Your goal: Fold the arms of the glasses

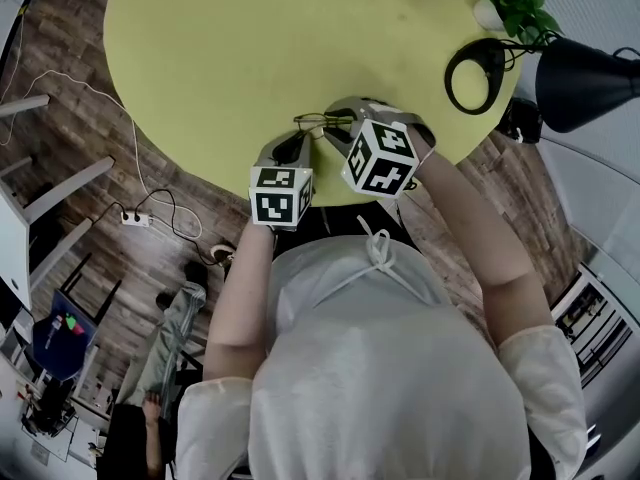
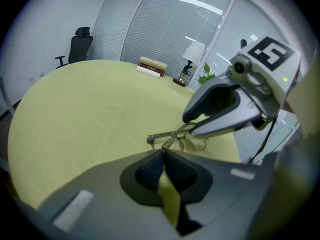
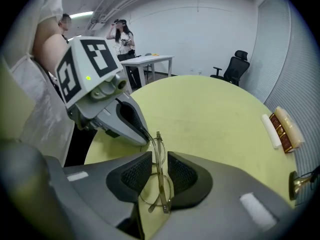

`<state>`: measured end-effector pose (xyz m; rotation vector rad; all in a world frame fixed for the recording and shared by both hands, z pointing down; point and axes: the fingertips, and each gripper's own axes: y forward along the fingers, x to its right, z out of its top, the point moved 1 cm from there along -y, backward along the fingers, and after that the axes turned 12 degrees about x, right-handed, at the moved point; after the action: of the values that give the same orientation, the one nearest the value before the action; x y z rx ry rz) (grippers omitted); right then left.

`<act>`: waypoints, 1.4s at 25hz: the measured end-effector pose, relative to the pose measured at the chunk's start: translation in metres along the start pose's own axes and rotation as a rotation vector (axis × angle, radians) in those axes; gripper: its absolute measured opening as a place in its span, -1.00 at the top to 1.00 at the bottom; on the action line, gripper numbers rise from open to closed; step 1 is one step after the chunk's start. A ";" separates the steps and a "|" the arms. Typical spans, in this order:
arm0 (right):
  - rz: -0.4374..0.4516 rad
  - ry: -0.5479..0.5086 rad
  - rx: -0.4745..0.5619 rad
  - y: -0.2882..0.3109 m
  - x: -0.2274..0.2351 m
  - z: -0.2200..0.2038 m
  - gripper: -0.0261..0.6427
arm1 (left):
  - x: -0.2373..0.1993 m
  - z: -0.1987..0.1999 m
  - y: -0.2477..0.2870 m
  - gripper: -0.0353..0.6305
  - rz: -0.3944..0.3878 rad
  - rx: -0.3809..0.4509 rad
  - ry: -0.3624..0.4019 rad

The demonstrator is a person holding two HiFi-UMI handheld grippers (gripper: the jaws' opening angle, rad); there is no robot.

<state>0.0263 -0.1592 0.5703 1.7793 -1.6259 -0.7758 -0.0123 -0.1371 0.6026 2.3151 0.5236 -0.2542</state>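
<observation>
Now the glasses are pinched at one end by the left gripper; the right gripper is held spread around them, pads not touching.

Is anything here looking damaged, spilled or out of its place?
Nothing stands out. The glasses look intact, pinched at one end by the shut left tongs and standing loose between the open right tongs. Nothing is spilled.
</observation>
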 end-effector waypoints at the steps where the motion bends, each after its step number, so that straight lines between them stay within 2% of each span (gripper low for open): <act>1: -0.006 -0.009 0.007 -0.006 -0.001 0.001 0.62 | 0.000 0.000 0.000 0.87 0.001 0.000 -0.002; 3: -0.019 -0.017 0.017 -0.015 -0.002 0.004 0.68 | 0.000 -0.001 -0.002 0.87 0.002 -0.001 -0.005; 5: -0.035 -0.019 0.021 -0.020 -0.001 0.006 0.88 | -0.001 0.000 -0.003 0.87 0.004 -0.001 -0.006; 6: -0.036 -0.017 0.020 -0.020 0.000 0.006 0.92 | 0.000 0.000 -0.003 0.87 0.005 -0.001 -0.006; 19: -0.050 0.023 -0.008 -0.007 0.003 -0.008 0.92 | 0.003 -0.001 0.001 0.86 0.005 0.007 -0.003; 22: -0.061 0.025 -0.005 -0.005 0.004 -0.006 0.92 | 0.003 -0.003 -0.001 0.86 0.012 -0.004 -0.038; 28: -0.056 0.032 0.002 -0.001 0.004 -0.002 0.92 | 0.003 -0.008 -0.008 0.86 0.031 -0.040 -0.155; 32: -0.057 0.000 -0.018 0.002 0.003 -0.007 0.92 | -0.003 -0.018 -0.015 0.87 0.077 -0.090 -0.149; 35: -0.060 0.000 -0.010 0.002 0.002 -0.009 0.92 | -0.003 -0.020 -0.020 0.87 0.067 -0.080 -0.146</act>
<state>0.0316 -0.1608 0.5775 1.8285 -1.5720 -0.8092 -0.0238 -0.1110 0.6050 2.2124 0.3764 -0.3603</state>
